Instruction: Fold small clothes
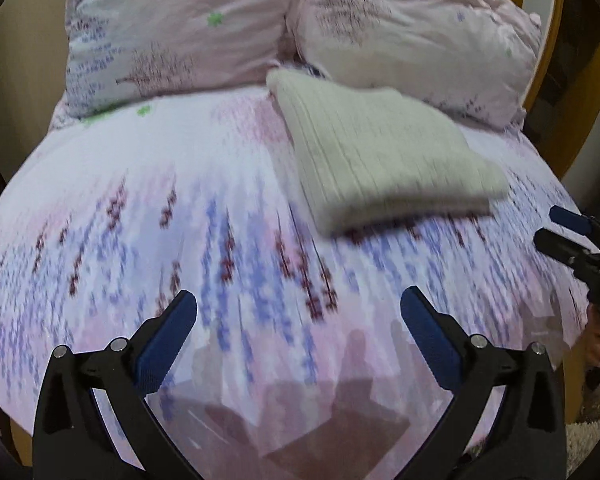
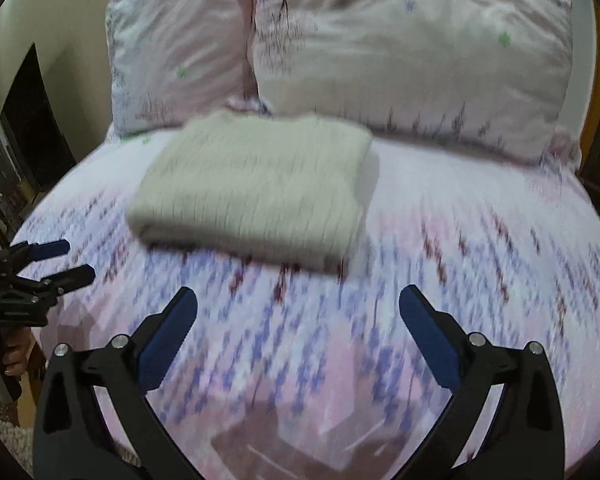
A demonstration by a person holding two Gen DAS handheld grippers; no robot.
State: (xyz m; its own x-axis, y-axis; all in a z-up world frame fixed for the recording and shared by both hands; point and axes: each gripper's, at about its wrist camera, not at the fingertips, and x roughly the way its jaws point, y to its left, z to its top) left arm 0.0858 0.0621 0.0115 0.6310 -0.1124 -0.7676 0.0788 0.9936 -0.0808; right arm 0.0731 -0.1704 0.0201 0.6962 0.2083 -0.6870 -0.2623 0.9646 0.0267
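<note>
So the bed [image 2: 480, 208] with its pink flowery sheet fills pretty much everything I see. Two matching pillows [image 2: 416, 68] sit at its head. My folded cream knit top [image 2: 256, 192] lies flat on the sheet just in front of those pillows, nothing touching it. My left gripper [image 1: 299, 310] is spread wide and empty, nearer to me than the top. Same with my right gripper [image 2: 298, 308], spread wide, holding nothing.
</note>
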